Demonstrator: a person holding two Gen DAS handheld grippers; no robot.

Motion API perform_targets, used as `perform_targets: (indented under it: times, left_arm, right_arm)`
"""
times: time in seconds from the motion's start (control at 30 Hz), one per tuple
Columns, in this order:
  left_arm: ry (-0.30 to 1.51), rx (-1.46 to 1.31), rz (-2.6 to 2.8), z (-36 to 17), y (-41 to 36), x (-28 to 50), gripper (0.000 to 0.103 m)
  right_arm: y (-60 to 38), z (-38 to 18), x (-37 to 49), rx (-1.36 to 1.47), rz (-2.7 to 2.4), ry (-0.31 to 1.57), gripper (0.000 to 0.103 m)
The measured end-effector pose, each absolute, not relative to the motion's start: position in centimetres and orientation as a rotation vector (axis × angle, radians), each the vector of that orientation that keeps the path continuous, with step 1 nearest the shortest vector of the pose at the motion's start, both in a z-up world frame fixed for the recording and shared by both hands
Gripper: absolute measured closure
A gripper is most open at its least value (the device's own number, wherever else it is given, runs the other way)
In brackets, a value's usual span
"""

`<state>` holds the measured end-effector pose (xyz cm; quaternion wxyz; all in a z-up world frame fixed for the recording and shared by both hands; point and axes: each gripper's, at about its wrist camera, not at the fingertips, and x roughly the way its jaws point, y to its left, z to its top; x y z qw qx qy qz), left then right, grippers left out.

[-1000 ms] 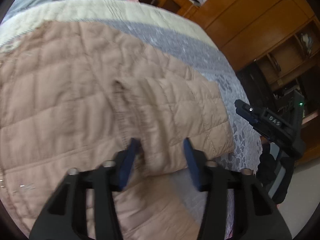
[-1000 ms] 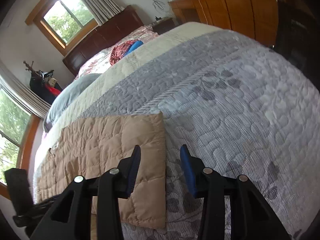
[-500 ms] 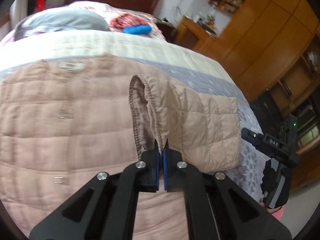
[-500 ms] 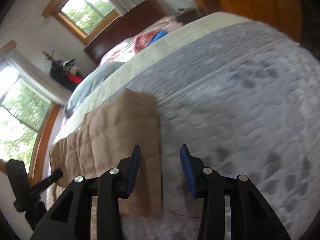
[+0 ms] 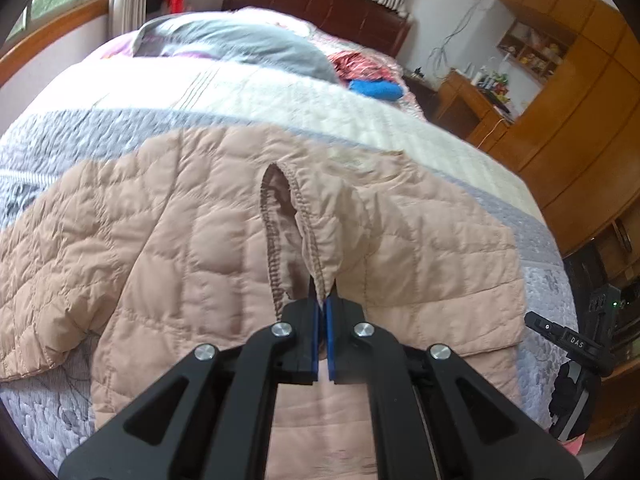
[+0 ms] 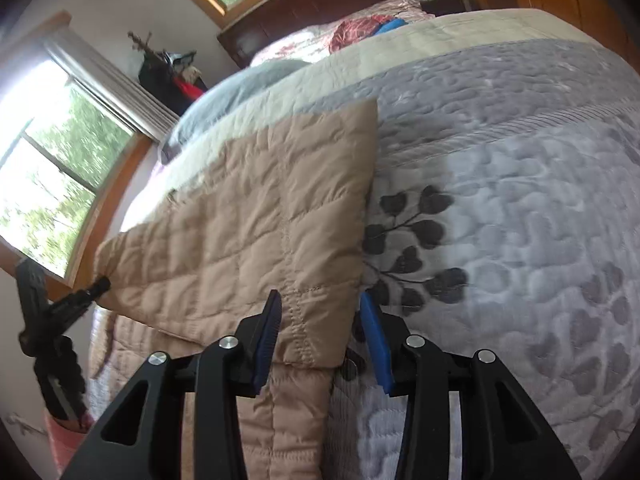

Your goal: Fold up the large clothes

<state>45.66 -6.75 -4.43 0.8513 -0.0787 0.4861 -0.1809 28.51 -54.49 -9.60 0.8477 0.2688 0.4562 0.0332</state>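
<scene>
We see a beige quilted jacket (image 5: 192, 240) spread across the bed (image 5: 280, 104), its thin puffy fabric stitched into soft rectangular panels that catch the light with a slight sheen. The bed carries a grey and cream quilted bedspread (image 6: 520, 200), textured with raised heart-like stitching and printed with dark leafy sprigs. At the head of the bed lie a grey pillow (image 5: 240, 44) and a bright blue bundle (image 5: 374, 89) against a dark brown headboard (image 5: 320, 0); orange-brown wooden cabinets (image 5: 580, 120) stand to one side.

In the left wrist view, the jacket lies directly ahead of and beneath our left gripper (image 5: 322, 304). A stitched cuff-like opening (image 5: 280, 224) with a ribbed hem rises from the fabric and runs down into the fingertips. The black jaws with blue pads are pressed nearly together, pinching a thin fold of that hem and lifting it off the rest of the jacket.

In the right wrist view, a flat rectangular part of the jacket (image 6: 260, 220) reaches toward our right gripper (image 6: 320, 312), its seamed corner sitting between the two blue pads. The jaws stand wide apart around that corner; the left pad is just beside the fabric, and we cannot tell whether it touches.
</scene>
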Motion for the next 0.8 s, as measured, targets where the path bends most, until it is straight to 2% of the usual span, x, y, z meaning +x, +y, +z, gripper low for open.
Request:
perform_targets:
  times: [0.13, 0.23, 0.37, 0.43, 0.53, 0.57, 0.67, 0.8]
  left_arm:
    - [1.099, -0.146, -0.341, -8.4, -5.6, 46.7, 0.101]
    - [1.130, -0.157, -0.333, -10.9, -5.4, 47.3, 0.097]
    - [1.109, -0.174, -0.353, -12.0, -4.9, 47.4, 0.096]
    - [1.110, -0.208, -0.367, -11.9, -4.3, 47.2, 0.095]
    - [1.103, -0.254, -0.340, -10.7, -2.7, 46.3, 0.082]
    - [1.082, -0.250, -0.321, -9.9, -2.3, 45.9, 0.074]
    - [1.028, -0.196, -0.288, -7.4, -2.5, 44.9, 0.072]
    - [1.013, -0.150, -0.378, -5.5, -6.2, 44.1, 0.072]
  right_arm:
    - [-53.3, -10.4, 29.3, 0.501, 0.020, 0.999, 0.059]
    - [-53.2, -10.8, 29.2, 0.474, 0.002, 1.011, 0.056]
    - [-53.1, -11.6, 29.0, 0.457, 0.007, 0.995, 0.055]
    - [-53.2, -11.4, 28.7, 0.451, 0.010, 0.989, 0.055]
    - [-53.3, -10.3, 27.9, 0.466, 0.031, 0.976, 0.055]
    - [-53.5, -9.4, 27.4, 0.475, 0.037, 0.956, 0.055]
    - [-53.4, -6.7, 26.6, 0.490, 0.050, 0.916, 0.054]
    - [-50.6, -5.7, 27.7, 0.446, 0.082, 0.970, 0.054]
